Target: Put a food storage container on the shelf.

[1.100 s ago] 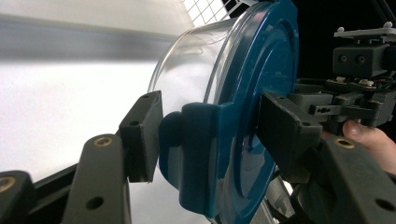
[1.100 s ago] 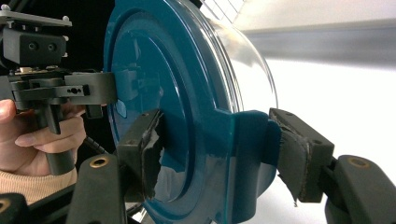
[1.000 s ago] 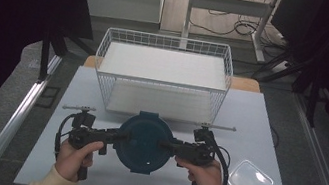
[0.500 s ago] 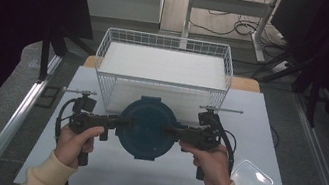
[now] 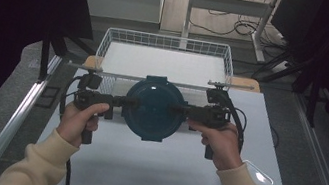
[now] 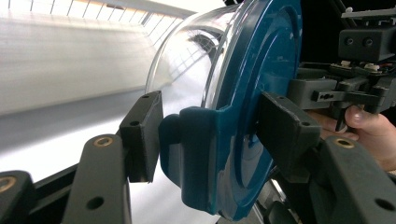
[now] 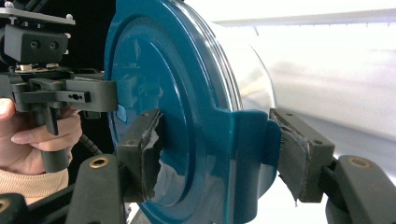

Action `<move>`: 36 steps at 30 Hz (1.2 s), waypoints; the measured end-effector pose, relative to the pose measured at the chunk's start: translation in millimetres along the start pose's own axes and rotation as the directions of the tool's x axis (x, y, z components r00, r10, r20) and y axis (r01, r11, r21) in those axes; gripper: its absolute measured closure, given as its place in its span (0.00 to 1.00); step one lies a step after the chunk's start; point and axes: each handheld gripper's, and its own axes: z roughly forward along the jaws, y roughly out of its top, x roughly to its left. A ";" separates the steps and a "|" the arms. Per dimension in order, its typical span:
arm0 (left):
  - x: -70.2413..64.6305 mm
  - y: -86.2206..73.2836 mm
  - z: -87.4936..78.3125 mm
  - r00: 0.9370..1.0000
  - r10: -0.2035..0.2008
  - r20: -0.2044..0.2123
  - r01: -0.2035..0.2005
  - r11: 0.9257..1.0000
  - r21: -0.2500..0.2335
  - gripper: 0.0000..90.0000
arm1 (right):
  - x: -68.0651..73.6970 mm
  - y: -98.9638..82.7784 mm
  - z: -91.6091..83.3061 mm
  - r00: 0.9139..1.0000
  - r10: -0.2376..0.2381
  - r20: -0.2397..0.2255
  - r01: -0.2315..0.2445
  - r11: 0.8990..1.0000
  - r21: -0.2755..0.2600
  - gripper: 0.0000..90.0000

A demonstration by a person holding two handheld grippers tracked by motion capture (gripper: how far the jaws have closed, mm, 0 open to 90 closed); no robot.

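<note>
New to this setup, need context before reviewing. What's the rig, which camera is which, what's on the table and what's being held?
There is no robot arm here. A person holds a hand-held two-jaw gripper in each hand: the left gripper and the right gripper.

The high view looks down from above the person's side of the table. The other two pictures come from cameras riding on each gripper, looking along its black jaws.

Both grippers clamp one round container with a blue lid, each on a side latch. The gripper views show its clear bowl beneath the lid, with the jaws pressed on the latch tabs.

Behind it stands a white wire basket. A clear plastic lid lies at the near right of the table.
</note>
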 end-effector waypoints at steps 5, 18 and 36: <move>-1.1 16.9 0.7 1.000 0.005 0.011 -0.005 1.000 0.000 0.47 | 0.4 17.6 -4.0 1.000 -0.006 0.007 0.006 1.000 -0.003 0.40; 3.1 55.5 3.9 0.999 -0.002 0.038 0.001 1.000 0.012 0.47 | -2.4 55.5 -5.8 1.000 -0.003 0.016 0.003 1.000 -0.001 0.41; -1.6 95.6 8.9 0.999 0.016 0.037 -0.017 1.000 0.011 0.48 | -11.1 87.1 -10.5 1.000 0.006 0.001 -0.006 0.999 -0.039 0.42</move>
